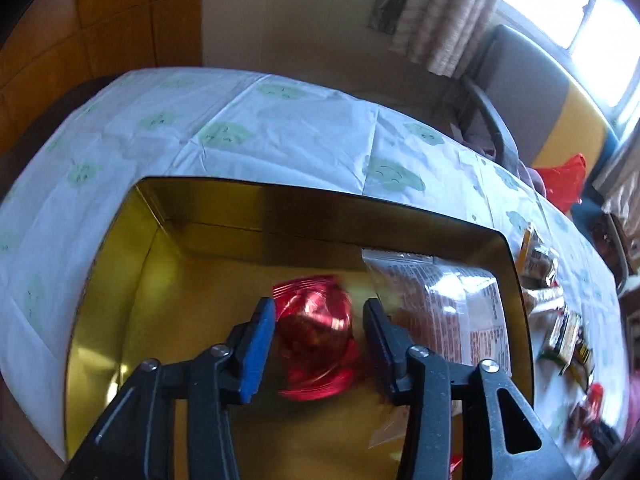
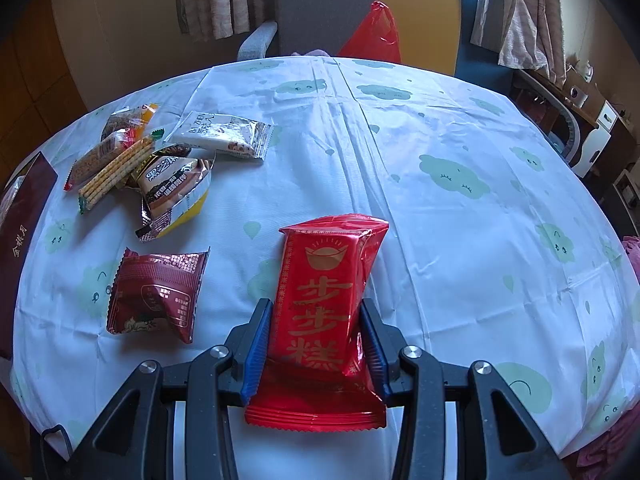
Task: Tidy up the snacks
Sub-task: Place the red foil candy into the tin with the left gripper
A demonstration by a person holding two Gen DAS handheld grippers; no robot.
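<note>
**Snacks: one over the tin, one gripped**

While the left gripper [image 1: 319,334] stands spread over the gold rectangular metal tin [image 1: 120,248], a blurred red foil-wrapped snack [image 1: 316,328] sits between its blue pads, contact unclear. Lower centre of the right view, the right gripper [image 2: 316,336] clamps a red foil packet with gold characters [image 2: 324,288]. Assorted wrapped snacks [image 2: 156,168] lie upper left on the cloud-print white tablecloth [image 2: 440,140].

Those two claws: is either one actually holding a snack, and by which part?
The right gripper pinches the bright red packet by its sides, near the lower end. The left gripper is open above a blurred red snack, not gripping it.
</note>
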